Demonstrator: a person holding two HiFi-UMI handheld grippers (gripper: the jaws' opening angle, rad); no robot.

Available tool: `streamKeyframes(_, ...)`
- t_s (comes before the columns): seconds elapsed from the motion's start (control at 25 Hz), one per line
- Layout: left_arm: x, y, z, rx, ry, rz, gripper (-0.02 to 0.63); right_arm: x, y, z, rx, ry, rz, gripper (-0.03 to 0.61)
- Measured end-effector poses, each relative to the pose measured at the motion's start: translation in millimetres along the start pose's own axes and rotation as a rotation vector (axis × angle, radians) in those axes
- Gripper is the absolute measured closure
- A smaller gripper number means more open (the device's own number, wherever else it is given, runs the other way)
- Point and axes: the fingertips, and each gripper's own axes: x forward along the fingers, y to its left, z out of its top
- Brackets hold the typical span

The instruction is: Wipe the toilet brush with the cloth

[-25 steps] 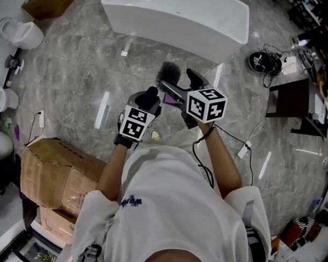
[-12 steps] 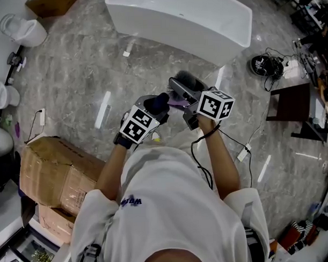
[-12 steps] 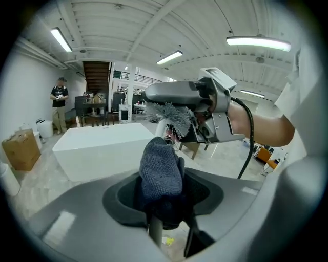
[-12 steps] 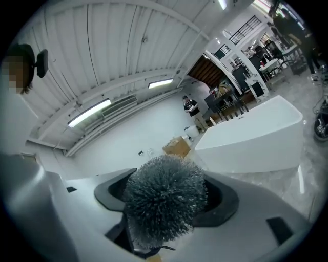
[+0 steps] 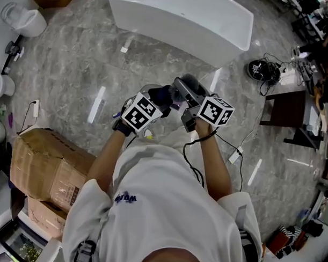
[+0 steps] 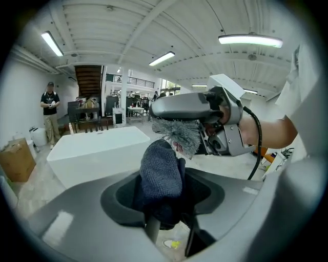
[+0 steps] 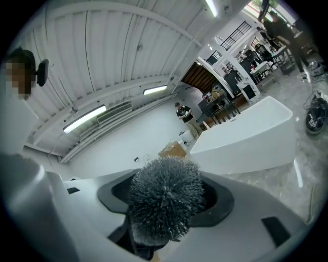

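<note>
My left gripper (image 5: 156, 101) grips a dark blue cloth (image 5: 162, 94), and its jaws are opening. In the left gripper view the cloth (image 6: 161, 174) bulges up from between the jaws and touches the grey bristle head of the toilet brush (image 6: 179, 134). My right gripper (image 5: 187, 96) holds the toilet brush (image 5: 189, 82) close to the cloth, and its jaws are closing. In the right gripper view the round bristle head (image 7: 165, 199) fills the space between the jaws and hides the handle and fingertips.
A long white tub (image 5: 203, 16) lies on the marble floor ahead. Cardboard boxes (image 5: 44, 161) stand at the left, a dark side table (image 5: 288, 110) and a black device with cables (image 5: 258, 69) at the right. A person (image 6: 50, 110) stands far off.
The two grippers came closer together. The brush head swung right and the right gripper rolled. The cloth moved up to the bristles.
</note>
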Motion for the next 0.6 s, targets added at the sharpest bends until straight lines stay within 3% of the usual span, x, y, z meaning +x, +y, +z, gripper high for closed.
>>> streamKeyframes(0.2,5.0,-6.4,-1.7,0.022,0.042,0.006,0.426,-6.2,-0.4,-1.2,-0.041,0.003,-0.014,0.291)
streamKeyframes(0.6,13.5,-14.1,-11.3,0.059,0.080,0.005,0.427,-21.0,-14.7,-0.6,-0.004,-0.014,-0.034,0.291)
